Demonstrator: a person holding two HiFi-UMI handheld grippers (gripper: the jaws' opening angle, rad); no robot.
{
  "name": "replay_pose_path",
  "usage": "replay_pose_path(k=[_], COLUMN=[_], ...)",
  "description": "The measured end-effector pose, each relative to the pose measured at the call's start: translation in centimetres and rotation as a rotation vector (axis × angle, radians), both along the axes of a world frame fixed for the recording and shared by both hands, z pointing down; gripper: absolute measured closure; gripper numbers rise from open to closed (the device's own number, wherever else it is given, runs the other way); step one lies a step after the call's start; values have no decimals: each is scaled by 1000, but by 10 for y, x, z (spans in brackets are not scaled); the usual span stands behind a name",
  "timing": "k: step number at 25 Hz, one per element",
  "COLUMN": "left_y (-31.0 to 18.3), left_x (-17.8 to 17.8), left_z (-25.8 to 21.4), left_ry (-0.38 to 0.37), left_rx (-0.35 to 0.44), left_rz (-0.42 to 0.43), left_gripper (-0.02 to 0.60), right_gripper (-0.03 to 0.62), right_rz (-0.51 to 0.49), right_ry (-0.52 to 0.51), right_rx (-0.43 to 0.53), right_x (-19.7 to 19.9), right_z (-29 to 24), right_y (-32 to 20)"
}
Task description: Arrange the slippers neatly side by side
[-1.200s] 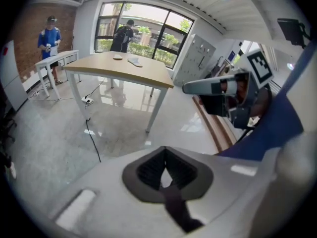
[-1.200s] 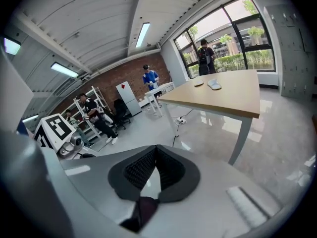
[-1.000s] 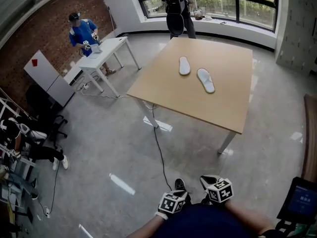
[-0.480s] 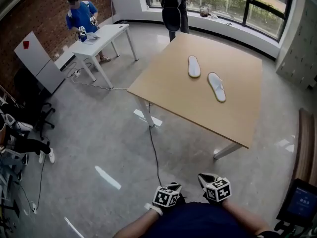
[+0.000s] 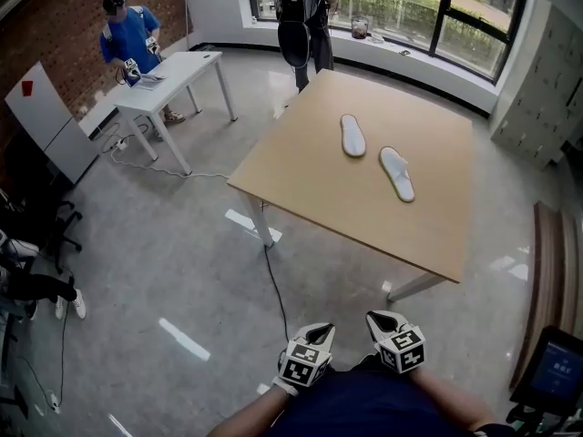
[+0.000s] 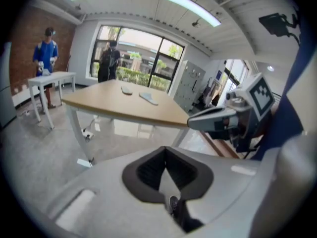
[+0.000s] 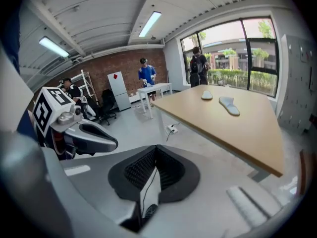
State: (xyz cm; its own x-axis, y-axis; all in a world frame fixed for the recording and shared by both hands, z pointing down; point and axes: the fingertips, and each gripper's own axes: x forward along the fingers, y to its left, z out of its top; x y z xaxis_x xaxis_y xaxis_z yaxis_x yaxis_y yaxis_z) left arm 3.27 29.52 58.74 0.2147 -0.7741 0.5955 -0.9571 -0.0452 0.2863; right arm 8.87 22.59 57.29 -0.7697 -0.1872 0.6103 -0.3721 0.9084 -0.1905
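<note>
Closer now: both tongs have been carried across the floor toward the wooden table [image 5: 301, 185] since a second ago. The left gripper [image 5: 319, 333] and right gripper [image 5: 383, 320] ride low, jaws pressed together, nothing in either. On the tabletop at twelve o'clock lie two white slippers, apart, the first slipper [image 5: 352, 136] at eleven o'clock of the second slipper [image 5: 396, 172].

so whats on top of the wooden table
Two white slippers lie on the wooden table: the far slipper and the near slipper, apart, not parallel. Nothing else shows there. Their undersides are covered.
</note>
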Motion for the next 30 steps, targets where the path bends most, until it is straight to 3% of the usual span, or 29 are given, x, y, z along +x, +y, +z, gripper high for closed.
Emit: replay_pose_path(k=[3,7,10,14,19,25,30], left_y=[-21,-33,-42,-46,-50,-82,-130], left_x=[-24,-57,-70,-77,-90,-107,-114], left_z=[-58,-107,-156,-206,-206,-197,-194], left_ry=[-25,-82,-95,-54,-49,-44,-45], left_rx=[150,276,389,493,493,470,447], left_rz=[-46,-98,-128,-176,-223,-251,-215], left_gripper=[578,578,578,578,578,578,578], right_gripper=[588,588,588,588,588,588,588], right_rz=[-18,-51,-58,-107,-226,-163,-109], right_ry=[-60,-173,-304,-464,-526,-512,-509], right_rx=[122,266,310,294,275,249,222], right_x=[-22,-57,-83,-116,-145,-151,-155], right_z=[-40,-110,-166,-217,-225,-209,-203], right_y=[-15,-41,-50,-30,-5,-50,-99])
